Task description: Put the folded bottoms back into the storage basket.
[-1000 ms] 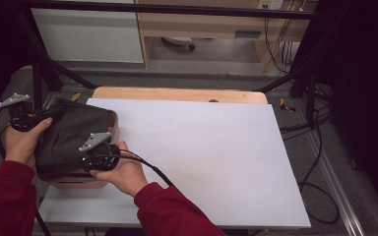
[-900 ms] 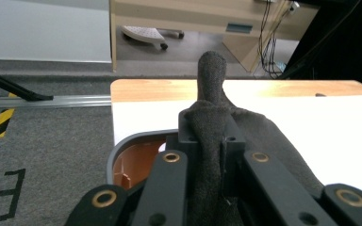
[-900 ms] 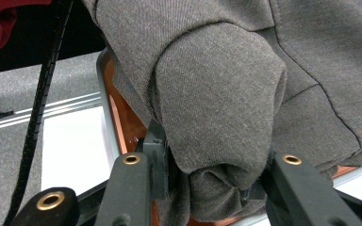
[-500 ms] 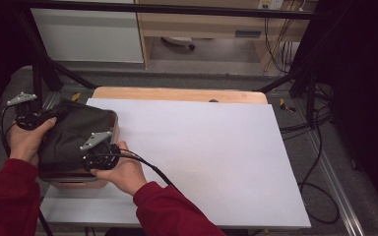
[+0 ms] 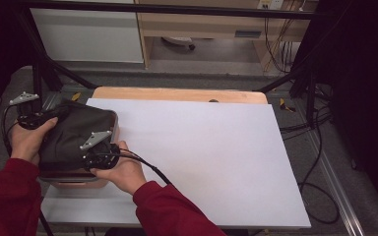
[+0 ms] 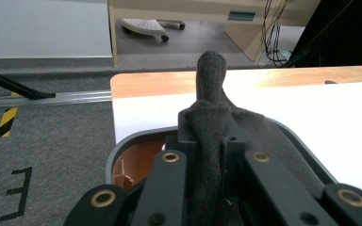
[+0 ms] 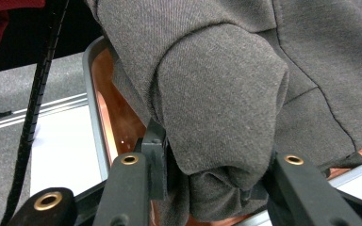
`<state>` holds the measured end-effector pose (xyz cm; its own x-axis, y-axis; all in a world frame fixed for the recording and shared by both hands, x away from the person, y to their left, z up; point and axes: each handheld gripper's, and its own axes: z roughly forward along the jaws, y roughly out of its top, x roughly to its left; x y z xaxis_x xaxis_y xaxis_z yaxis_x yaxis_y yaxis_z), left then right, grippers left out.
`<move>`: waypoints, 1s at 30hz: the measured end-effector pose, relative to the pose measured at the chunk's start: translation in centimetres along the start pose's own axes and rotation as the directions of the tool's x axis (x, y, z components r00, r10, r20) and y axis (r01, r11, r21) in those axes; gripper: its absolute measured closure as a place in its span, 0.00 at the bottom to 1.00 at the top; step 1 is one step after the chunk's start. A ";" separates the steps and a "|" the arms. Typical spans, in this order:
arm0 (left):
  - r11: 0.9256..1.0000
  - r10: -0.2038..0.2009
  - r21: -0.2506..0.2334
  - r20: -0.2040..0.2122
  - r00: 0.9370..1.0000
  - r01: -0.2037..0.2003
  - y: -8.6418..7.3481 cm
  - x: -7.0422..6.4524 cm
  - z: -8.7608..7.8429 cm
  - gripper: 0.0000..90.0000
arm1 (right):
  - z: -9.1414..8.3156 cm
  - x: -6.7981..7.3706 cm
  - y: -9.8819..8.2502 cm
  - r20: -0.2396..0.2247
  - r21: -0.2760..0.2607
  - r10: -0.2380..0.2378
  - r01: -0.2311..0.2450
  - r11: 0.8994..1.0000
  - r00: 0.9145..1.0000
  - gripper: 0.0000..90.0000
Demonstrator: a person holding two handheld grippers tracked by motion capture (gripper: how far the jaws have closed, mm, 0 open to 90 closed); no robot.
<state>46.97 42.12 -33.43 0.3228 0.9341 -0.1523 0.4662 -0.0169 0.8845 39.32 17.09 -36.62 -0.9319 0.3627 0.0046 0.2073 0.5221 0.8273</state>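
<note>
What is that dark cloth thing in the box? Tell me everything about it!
The dark grey cloth looks like soft, knitted fabric with a sewn seam. It lies bunched up in an orange box with a grey rim at the table's left near corner, and covers most of it. The left hand-held gripper pinches a fold that sticks up, and the right hand-held gripper has a thick wad between its jaws.

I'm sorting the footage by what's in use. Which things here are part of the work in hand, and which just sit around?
In use:
- dark grey garment
- orange bin under it
- left gripper, shut on a fold
- right gripper, clamped on a bunch

Lying about:
- white table sheet
- wooden table edge
- floor cables
</note>
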 end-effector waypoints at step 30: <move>0.999 0.026 0.033 -0.021 0.999 -0.026 -1.2 0.1 0.6 0.92 | 0.5 0.2 -0.1 0.000 0.027 0.004 -0.004 1.000 1.000 0.67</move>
<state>46.96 42.04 -34.79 0.3179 0.9405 -0.1198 0.4845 -0.0526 0.8732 39.27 17.51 -37.04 -0.9309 0.3653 0.0080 0.2194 0.5414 0.8116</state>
